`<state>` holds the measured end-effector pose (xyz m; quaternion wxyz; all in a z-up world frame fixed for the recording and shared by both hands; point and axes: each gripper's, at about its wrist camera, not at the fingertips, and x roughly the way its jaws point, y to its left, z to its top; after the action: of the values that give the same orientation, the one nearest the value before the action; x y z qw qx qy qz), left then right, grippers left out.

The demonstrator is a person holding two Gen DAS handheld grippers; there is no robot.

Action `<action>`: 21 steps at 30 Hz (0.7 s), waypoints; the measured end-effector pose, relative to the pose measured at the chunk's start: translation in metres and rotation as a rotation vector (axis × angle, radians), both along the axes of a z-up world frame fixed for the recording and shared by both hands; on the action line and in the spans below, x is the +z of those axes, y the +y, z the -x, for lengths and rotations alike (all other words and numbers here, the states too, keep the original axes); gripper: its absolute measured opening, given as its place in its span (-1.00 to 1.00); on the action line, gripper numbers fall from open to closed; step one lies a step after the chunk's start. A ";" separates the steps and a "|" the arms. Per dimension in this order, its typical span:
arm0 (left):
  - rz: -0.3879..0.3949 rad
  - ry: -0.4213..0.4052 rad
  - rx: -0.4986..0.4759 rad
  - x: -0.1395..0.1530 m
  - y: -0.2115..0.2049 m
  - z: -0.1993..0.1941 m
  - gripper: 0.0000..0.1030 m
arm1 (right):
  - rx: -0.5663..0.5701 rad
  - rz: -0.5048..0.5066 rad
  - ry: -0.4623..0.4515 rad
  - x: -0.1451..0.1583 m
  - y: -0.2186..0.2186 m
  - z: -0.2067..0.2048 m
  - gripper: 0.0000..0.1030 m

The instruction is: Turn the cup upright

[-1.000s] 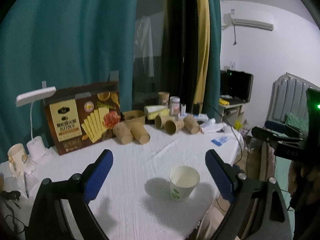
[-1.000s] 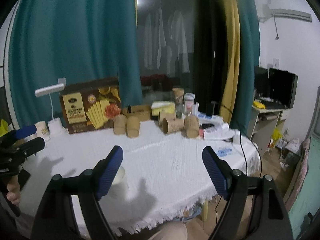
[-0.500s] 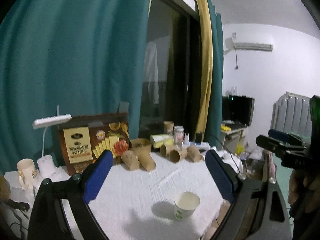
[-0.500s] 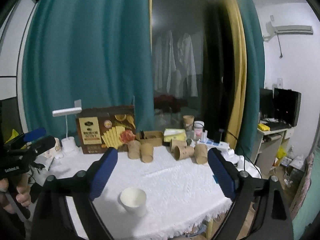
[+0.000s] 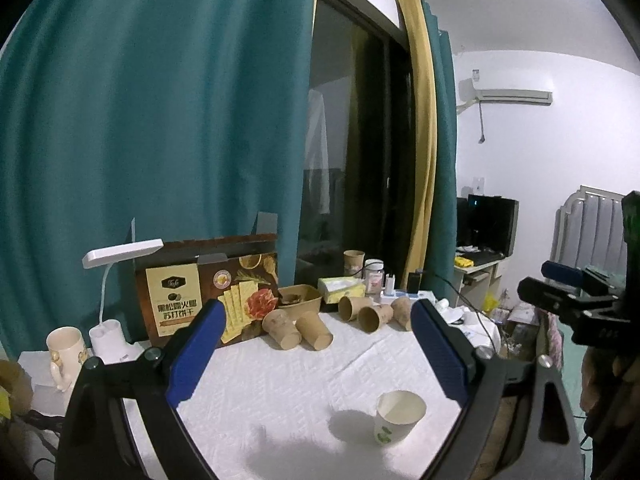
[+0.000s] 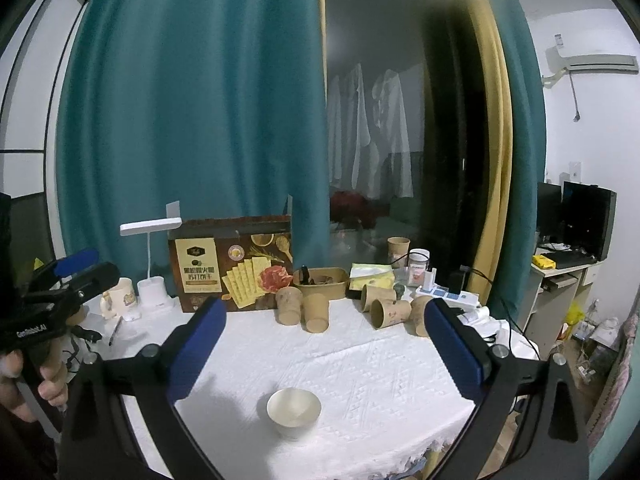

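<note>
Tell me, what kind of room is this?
Probably a room in someone's home, maybe a bedroom or study. Clothes hang behind the dark window, a computer screen sits on a desk in the corner, and an air conditioner is up on the wall.

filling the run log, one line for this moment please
white cup: upright on tablecloth | left gripper: open, empty | right gripper: just opened, empty

Left tool point(image 5: 318, 350), right tool point(image 6: 328, 346): black frames, blue pads, silver screws.
</note>
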<state>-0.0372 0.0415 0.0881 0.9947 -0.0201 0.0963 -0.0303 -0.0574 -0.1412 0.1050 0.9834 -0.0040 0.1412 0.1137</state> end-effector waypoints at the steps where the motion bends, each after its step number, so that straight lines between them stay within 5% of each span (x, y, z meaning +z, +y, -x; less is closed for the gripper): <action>1: -0.001 0.004 0.001 -0.001 0.000 -0.001 0.82 | 0.000 0.000 0.003 -0.001 0.000 -0.001 0.91; 21: -0.008 0.031 -0.010 -0.008 -0.006 -0.010 0.82 | 0.001 -0.005 0.026 -0.008 -0.005 -0.014 0.92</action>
<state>-0.0274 0.0353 0.0805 0.9930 -0.0163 0.1121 -0.0346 -0.0438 -0.1459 0.0974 0.9814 -0.0002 0.1537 0.1146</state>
